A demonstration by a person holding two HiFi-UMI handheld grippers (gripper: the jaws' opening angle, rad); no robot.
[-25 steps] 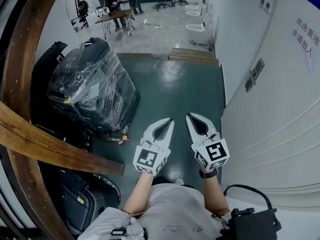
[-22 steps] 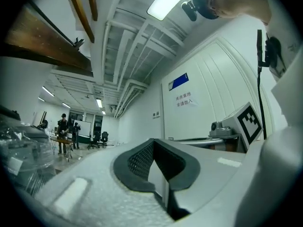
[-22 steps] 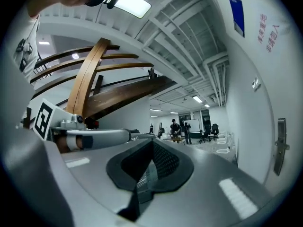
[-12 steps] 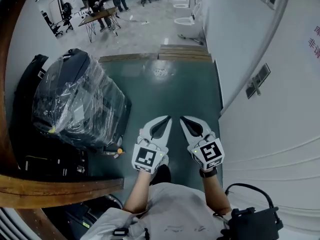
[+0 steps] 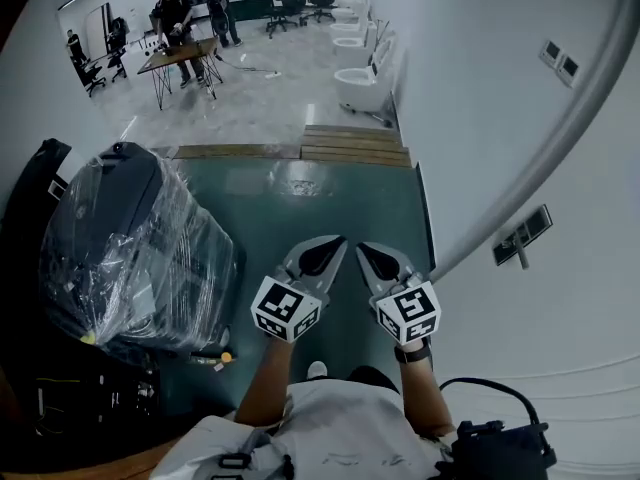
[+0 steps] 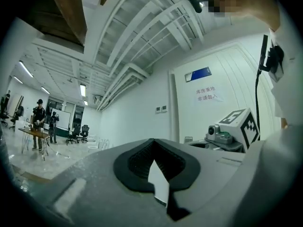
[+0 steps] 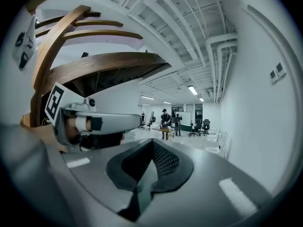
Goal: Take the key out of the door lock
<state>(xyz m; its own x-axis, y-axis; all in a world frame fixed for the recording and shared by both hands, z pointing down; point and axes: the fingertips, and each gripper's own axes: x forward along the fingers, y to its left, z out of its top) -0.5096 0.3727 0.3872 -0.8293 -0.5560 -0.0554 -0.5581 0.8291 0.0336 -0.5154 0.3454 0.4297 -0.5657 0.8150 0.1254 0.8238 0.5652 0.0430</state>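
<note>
Meanwhile we've walked on beside the wall (image 5: 480,118), left hand-held gripper (image 5: 338,242) and right hand-held gripper (image 5: 362,248) pressed together, empty; no lock visible yet.

A glossy green floor (image 5: 340,218) carries a plastic-wrapped black machine (image 5: 125,253) at left and wooden planks (image 5: 355,151) beyond.
</note>
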